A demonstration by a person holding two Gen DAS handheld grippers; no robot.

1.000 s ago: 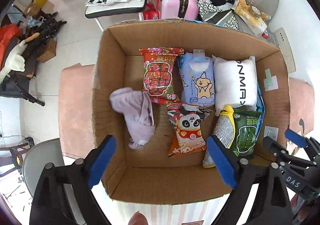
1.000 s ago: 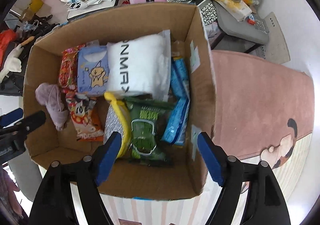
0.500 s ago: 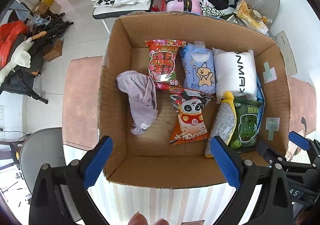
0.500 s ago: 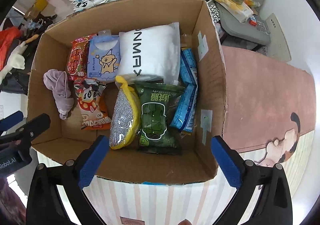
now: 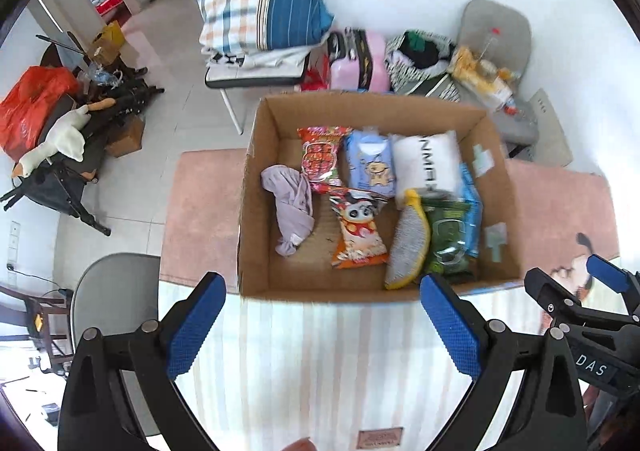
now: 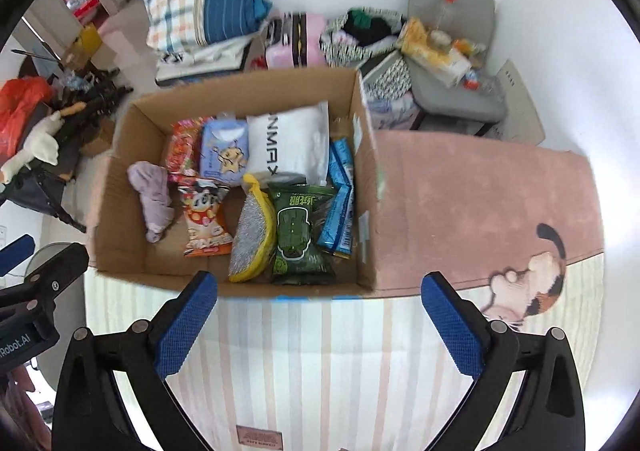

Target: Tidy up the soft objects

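Left hand-held gripper (image 5: 322,325): lower frame, blue pads spread wide, holding nothing, over the striped cloth (image 5: 320,363).
Right hand-held gripper (image 6: 320,325): lower frame, likewise spread and empty.
Cardboard box (image 5: 256,187): centre frame, open, on the pink mat (image 5: 200,203).
Lilac cloth (image 5: 290,207): crumpled at the box's left side.
Panda snack bag (image 5: 358,231): centre of the box floor.
White pillow pack (image 5: 426,165): far right in the box, above the scrubber (image 5: 408,243) and green packet (image 5: 448,235).

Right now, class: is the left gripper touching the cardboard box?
Apart. The left wrist view shows the open left gripper over the striped cloth, short of the cardboard box.
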